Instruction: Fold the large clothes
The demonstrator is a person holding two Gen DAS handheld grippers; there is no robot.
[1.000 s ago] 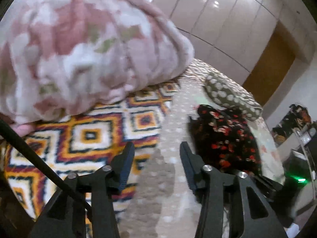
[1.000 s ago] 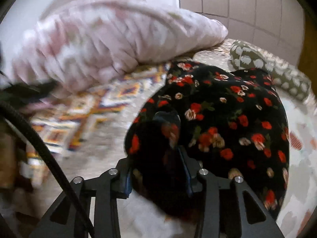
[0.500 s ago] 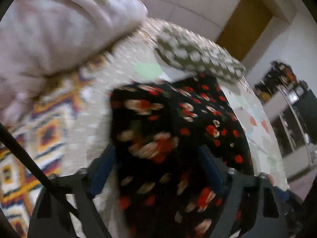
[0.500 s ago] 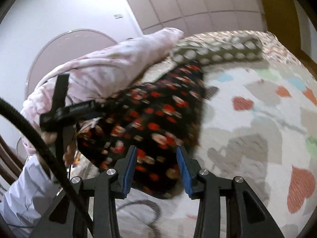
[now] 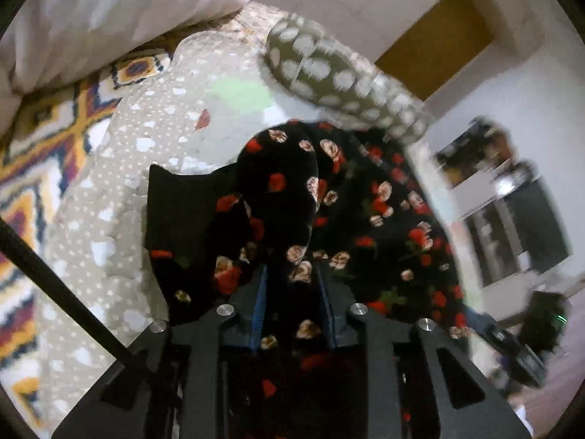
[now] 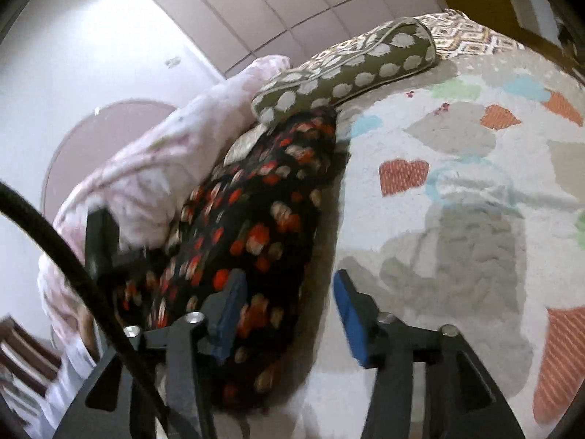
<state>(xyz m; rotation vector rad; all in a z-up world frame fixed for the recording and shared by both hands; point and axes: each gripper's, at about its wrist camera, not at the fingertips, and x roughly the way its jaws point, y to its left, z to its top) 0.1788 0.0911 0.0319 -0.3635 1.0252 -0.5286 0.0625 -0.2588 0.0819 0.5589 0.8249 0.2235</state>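
With the left gripper (image 5: 294,285) clamped on a bunched edge of the dress (image 5: 384,212) on the bed (image 6: 457,190) and the right gripper (image 6: 285,303) spread apart at its 3 o'clock edge, a one-sided pull could drag or bunch it.

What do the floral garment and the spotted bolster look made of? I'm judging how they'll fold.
Floral garment: thin, limp woven or knit cloth, matte; it bunches and drapes from the left claw.
Spotted bolster: stuffed printed fabric, matte, with piped seams; the fill can't be told.
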